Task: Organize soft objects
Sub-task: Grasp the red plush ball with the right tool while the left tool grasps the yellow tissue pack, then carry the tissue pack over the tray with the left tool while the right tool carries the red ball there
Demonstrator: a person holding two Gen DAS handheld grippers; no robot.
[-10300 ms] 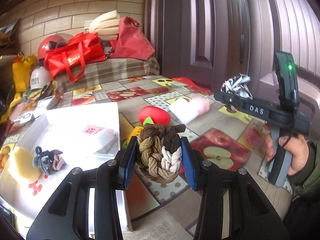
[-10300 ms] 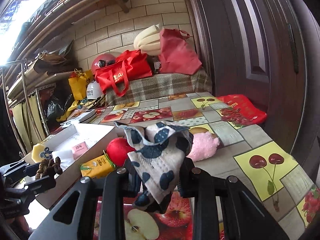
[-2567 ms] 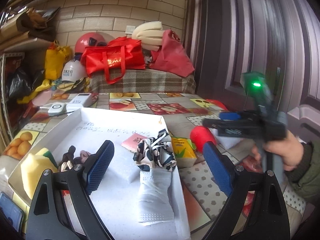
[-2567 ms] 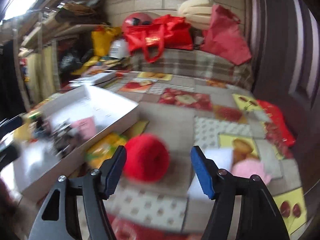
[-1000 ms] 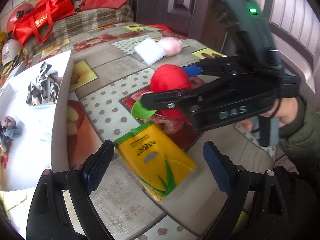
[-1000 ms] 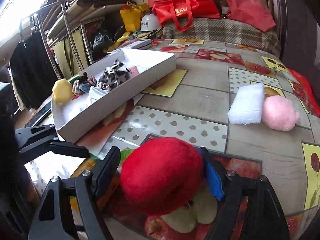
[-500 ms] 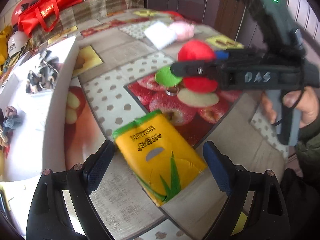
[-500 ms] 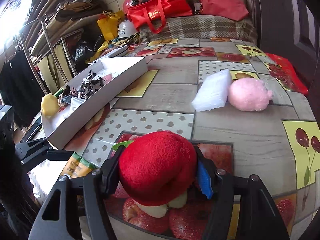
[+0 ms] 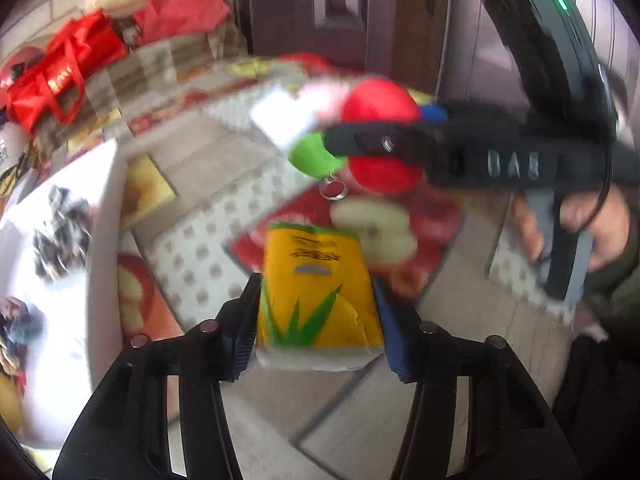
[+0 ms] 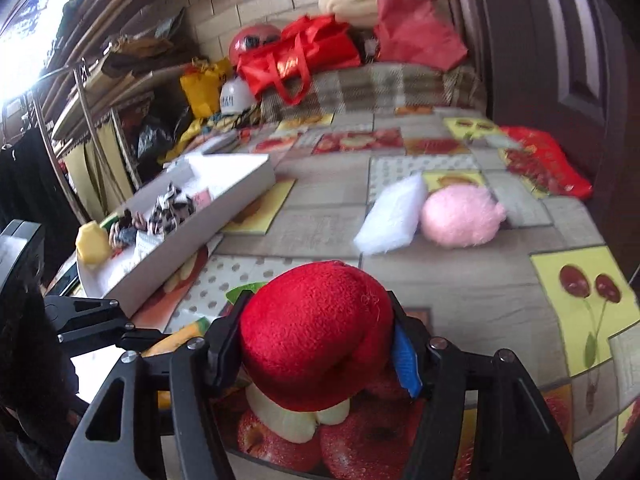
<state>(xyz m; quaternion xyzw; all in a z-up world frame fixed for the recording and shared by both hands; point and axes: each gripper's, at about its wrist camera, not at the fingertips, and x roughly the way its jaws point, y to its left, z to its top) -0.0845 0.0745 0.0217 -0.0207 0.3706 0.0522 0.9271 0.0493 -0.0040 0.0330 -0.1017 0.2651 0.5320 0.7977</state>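
Red tote bag [image 10: 298, 54], red helmet [image 10: 254, 40], yellow bag [image 10: 202, 86] behind fruit-print tablecloth [image 10: 460, 280].

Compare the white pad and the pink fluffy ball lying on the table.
The white pad is flat and roughly rectangular; the pink fluffy ball is round and bulging. The pad is white with a fine, even surface; the ball is pink and shaggy. Both lie side by side on the fruit-print tablecloth, touching or nearly so, outside the white tray.

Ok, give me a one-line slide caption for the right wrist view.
Right gripper clamps a red plush apple above the fruit-print tablecloth; pink pom-pom and white pad wait beyond.
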